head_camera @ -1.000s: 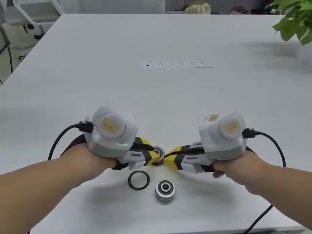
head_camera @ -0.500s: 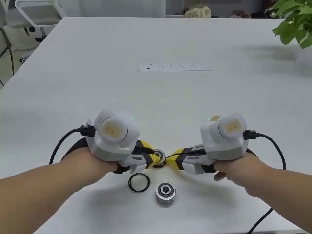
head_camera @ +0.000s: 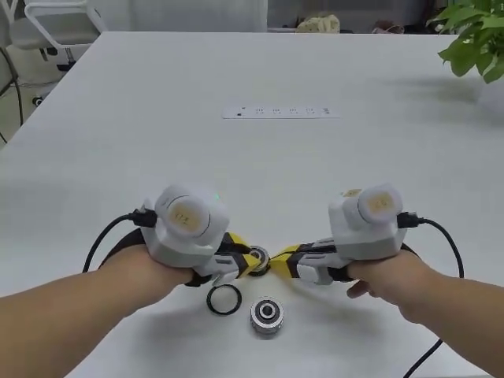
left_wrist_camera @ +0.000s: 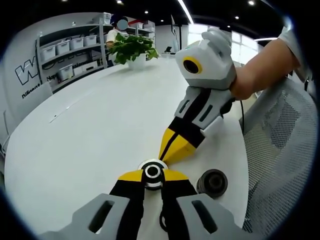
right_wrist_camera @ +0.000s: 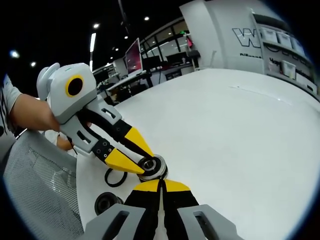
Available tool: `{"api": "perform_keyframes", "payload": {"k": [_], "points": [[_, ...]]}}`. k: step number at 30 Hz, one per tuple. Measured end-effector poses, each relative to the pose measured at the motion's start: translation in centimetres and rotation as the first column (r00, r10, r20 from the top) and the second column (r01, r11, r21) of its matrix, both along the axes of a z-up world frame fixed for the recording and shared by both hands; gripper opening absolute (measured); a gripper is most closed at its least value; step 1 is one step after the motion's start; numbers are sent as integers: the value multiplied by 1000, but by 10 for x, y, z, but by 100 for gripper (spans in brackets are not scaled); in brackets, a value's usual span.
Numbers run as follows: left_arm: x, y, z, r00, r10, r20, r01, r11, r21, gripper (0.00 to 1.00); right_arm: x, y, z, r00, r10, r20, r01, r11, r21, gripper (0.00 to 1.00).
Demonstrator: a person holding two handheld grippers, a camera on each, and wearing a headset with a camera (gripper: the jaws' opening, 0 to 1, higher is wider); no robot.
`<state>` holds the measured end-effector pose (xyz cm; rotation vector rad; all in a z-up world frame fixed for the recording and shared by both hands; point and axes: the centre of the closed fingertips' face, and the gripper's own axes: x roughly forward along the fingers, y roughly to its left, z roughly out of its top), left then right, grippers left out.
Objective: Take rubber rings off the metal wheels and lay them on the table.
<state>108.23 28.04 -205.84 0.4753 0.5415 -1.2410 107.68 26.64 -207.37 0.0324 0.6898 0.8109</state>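
My left gripper (head_camera: 250, 261) (left_wrist_camera: 152, 175) is shut on a small metal wheel (head_camera: 257, 260) (left_wrist_camera: 152, 172) (right_wrist_camera: 152, 167) and holds it just above the table. The wheel carries a black rubber ring (right_wrist_camera: 161, 165) round its rim. My right gripper (head_camera: 277, 259) (right_wrist_camera: 161, 185) is shut, its yellow tips against the wheel's edge; whether they pinch the ring I cannot tell. A loose black rubber ring (head_camera: 224, 299) (right_wrist_camera: 116, 177) lies flat on the white table (head_camera: 260, 157). Beside it a second metal wheel (head_camera: 267, 313) (left_wrist_camera: 212, 182) (right_wrist_camera: 106, 202) lies flat, close to me.
A white socket strip (head_camera: 281, 112) is set into the table's middle. A green plant (head_camera: 472, 39) (left_wrist_camera: 131, 47) stands at the far right corner. A mesh chair (left_wrist_camera: 280, 150) is at the near edge. Black cables (head_camera: 102, 232) trail from both grippers.
The head camera has shifted a little. Both grippers stay tip to tip at the held wheel, barely moved. The loose ring and second wheel have not moved.
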Motion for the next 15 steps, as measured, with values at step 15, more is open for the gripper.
{"api": "perform_keyframes", "payload": {"k": [15], "points": [[0, -1, 1, 1000, 6, 6, -6, 1000, -1, 8, 3, 0, 13, 999, -39, -25, 41, 997, 62, 0]]}}
